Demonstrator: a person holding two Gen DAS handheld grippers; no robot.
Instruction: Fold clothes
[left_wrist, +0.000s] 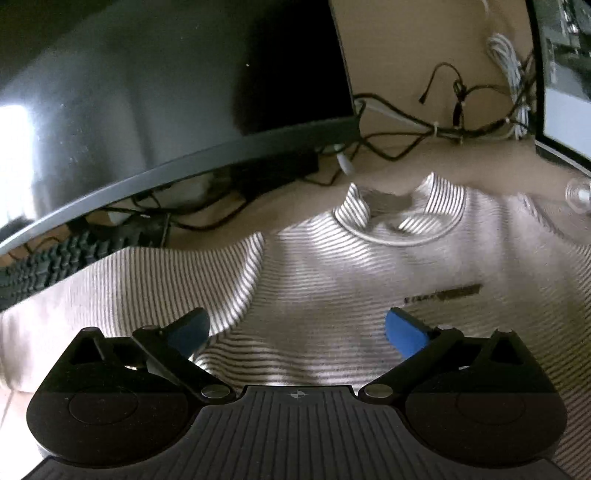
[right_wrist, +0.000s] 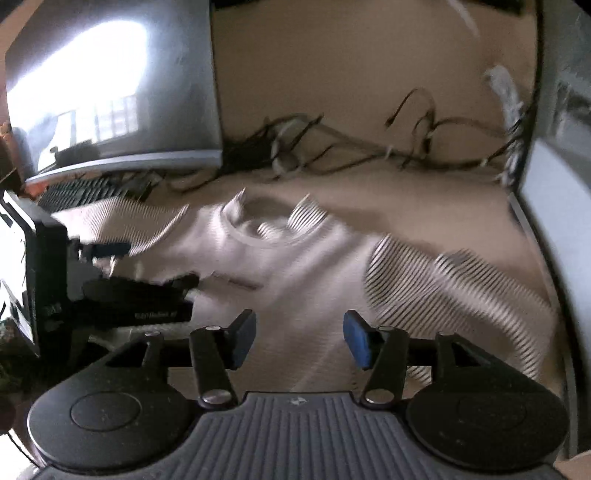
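Both tools hang released over a striped polo shirt (left_wrist: 332, 273) spread flat on the tan table (left_wrist: 406, 162). Left tool (left_wrist: 297, 330) has its blue pads (left_wrist: 404, 332) spread wide above the shirt's chest, gripping nothing; the collar (left_wrist: 399, 218) lies toward the table's far edge, and one sleeve (left_wrist: 166, 273) runs out to the left-hand side, reaching a black keyboard (left_wrist: 48, 269). Right tool (right_wrist: 299, 338) is likewise parted, pads clear of the cloth, with the other sleeve (right_wrist: 461, 284) bunched just to its right. That view is blurred, so I can't be sure how the sleeve is creased. A dark monitor (left_wrist: 147, 92) stands at the far left, a tangle of cables (left_wrist: 443, 122) along the far edge.
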